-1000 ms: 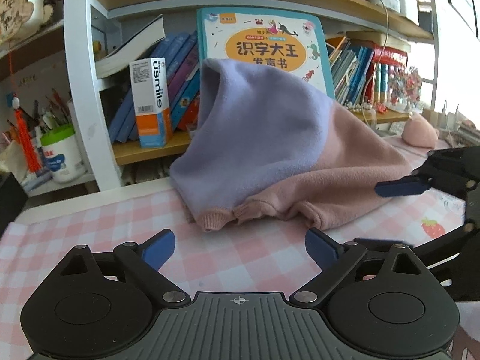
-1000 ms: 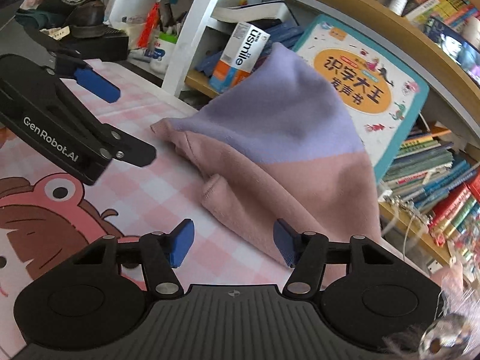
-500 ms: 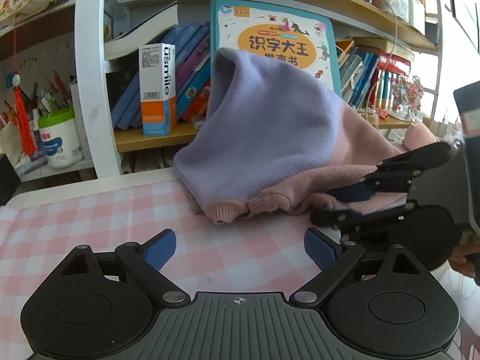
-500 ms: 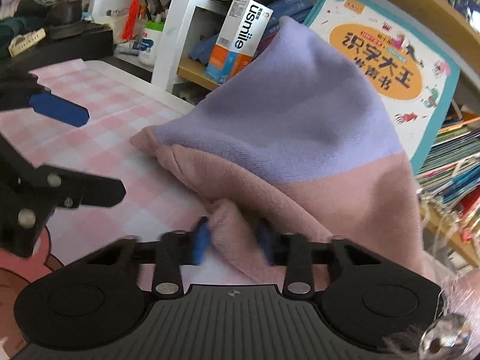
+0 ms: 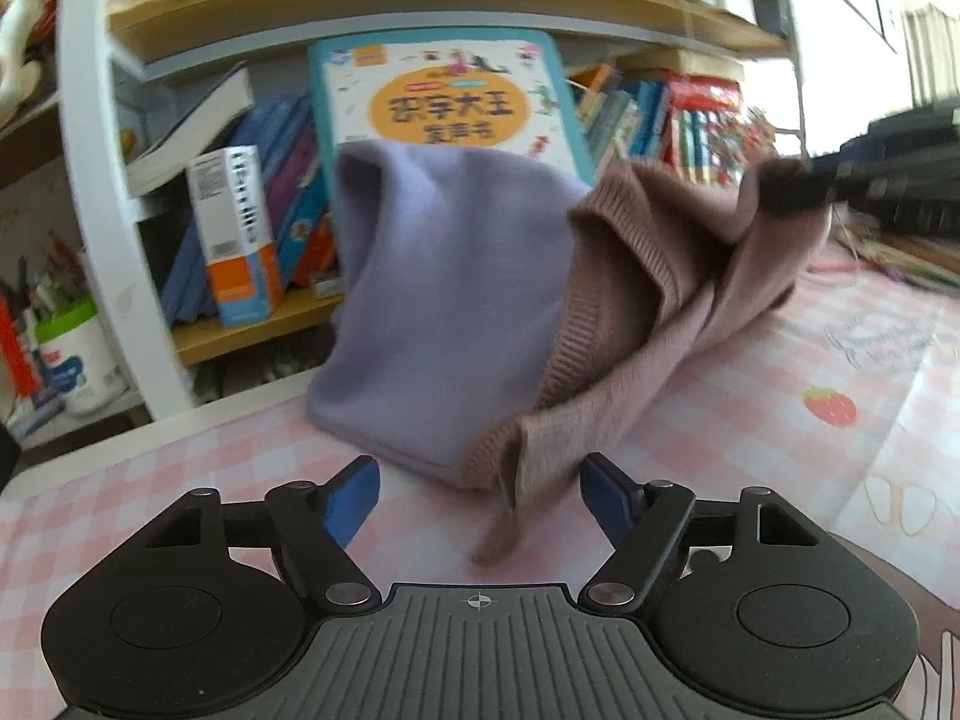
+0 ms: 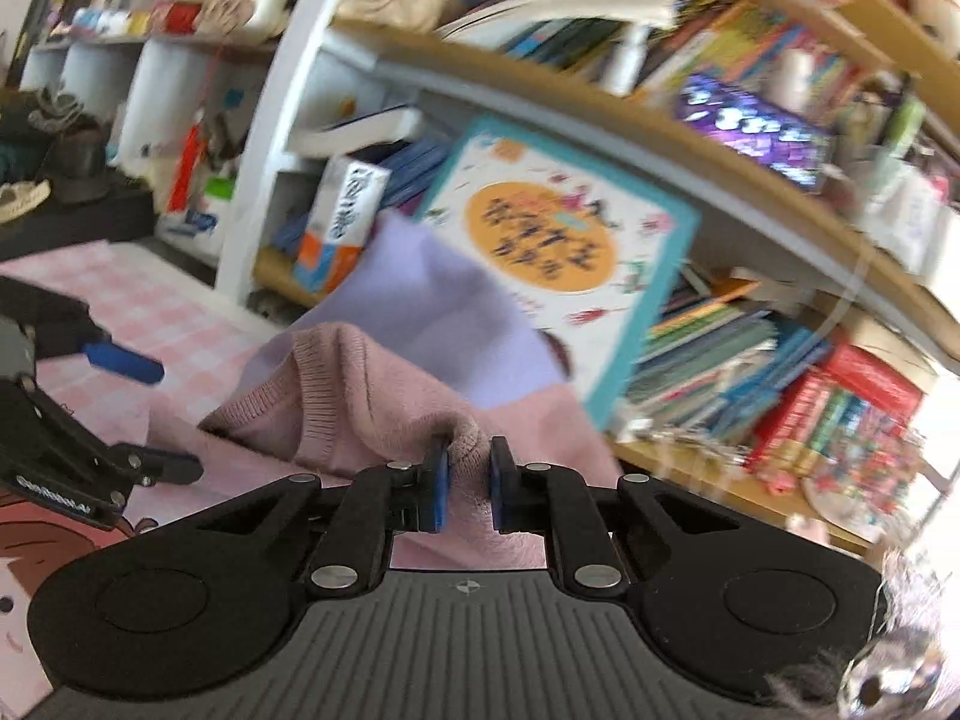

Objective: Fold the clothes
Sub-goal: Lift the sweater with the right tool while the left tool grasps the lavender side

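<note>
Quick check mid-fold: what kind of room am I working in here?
Most likely a child's study or bedroom at home: a wooden bookshelf crammed with picture books, a large children's book leaning behind the sweater, and a pink checked cartoon table mat.

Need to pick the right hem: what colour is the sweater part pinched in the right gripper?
Dusty pink ribbed knit on the sweater; clearest in the right wrist view.

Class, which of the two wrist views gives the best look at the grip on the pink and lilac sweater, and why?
The right wrist view: the right hand-held gripper is shut on a pink fold of the sweater, close up. The left wrist view shows that grip only blurred at the far right, with more of the sweater and the open left hand-held gripper.
</note>
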Tool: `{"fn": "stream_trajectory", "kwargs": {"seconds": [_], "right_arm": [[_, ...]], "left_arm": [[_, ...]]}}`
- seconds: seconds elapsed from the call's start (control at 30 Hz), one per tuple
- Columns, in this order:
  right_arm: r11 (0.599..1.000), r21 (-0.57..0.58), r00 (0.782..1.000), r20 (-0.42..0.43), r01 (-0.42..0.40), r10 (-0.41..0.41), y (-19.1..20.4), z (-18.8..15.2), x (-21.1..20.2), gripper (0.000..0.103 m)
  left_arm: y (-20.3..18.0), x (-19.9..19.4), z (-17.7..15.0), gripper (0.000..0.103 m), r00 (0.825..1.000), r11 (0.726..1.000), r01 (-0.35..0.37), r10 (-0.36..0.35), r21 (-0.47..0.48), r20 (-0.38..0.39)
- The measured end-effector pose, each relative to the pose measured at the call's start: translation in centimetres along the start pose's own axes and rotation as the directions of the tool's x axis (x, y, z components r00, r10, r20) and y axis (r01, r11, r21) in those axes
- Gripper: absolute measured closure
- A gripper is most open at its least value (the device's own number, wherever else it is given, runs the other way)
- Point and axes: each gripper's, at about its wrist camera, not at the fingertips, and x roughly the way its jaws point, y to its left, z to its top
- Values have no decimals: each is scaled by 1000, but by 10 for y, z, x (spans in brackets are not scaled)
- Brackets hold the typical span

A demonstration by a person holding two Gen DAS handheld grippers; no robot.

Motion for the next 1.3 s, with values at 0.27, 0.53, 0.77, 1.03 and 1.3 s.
{"fn": "stream_trajectory", "kwargs": {"seconds": [0.27, 0.53, 0.77, 1.03, 1.3], "right_arm": [[996, 56, 998, 6, 69, -70, -25, -20, -31, 91], [990, -16, 979, -144, 142, -143, -49, -58, -48, 91], [956, -294, 971, -218, 25, -93, -15, -85, -62, 65], [708, -706, 979, -169, -36, -118, 50, -110, -51, 58], [680, -721, 984, 15, 134, -178, 35, -76, -40, 97]], "left_arm": [[-34, -6, 4, 27, 1000, 987, 5, -10, 159, 30], [-51, -24, 3, 27, 984, 952, 176, -180, 251, -4], [-45, -34, 3, 27, 982, 944, 190, -187, 269, -37], [-37, -45, -3, 27, 990, 943, 143, -136, 300, -47], [-47, -38, -3, 27, 999, 917, 54, -51, 396, -19]]}}
